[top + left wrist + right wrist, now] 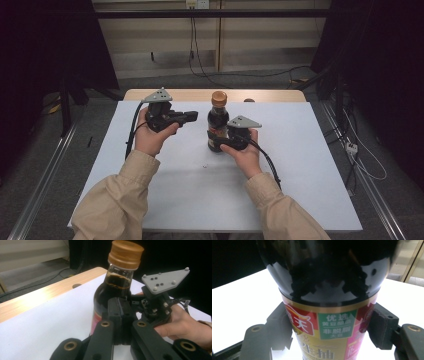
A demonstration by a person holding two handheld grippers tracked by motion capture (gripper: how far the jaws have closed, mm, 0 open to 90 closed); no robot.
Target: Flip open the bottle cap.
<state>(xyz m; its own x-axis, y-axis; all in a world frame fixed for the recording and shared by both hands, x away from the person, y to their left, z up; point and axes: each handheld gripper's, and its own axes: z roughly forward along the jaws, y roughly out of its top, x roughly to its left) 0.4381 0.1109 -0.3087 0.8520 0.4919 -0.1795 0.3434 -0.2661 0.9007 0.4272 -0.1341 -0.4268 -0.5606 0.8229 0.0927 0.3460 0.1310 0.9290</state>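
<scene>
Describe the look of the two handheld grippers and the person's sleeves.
Both the left gripper and right gripper are black, each topped by a grey three-cornered plate studded with small dots and trailing a black cable. Brass-coloured rings mark the jaw pivots. The sleeves are beige with buttoned cuffs.

L gripper (192,117) closed, R gripper (214,139) clamped

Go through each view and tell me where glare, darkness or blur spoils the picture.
High view: the white table is evenly lit, the surroundings fall to black. Left gripper view: glare washes the wooden edge, the bottle is fairly sharp, the left gripper soft up close. Right gripper view: the bottle's dark shoulder mirrors the right gripper, and the white tabletop is blown out.
</scene>
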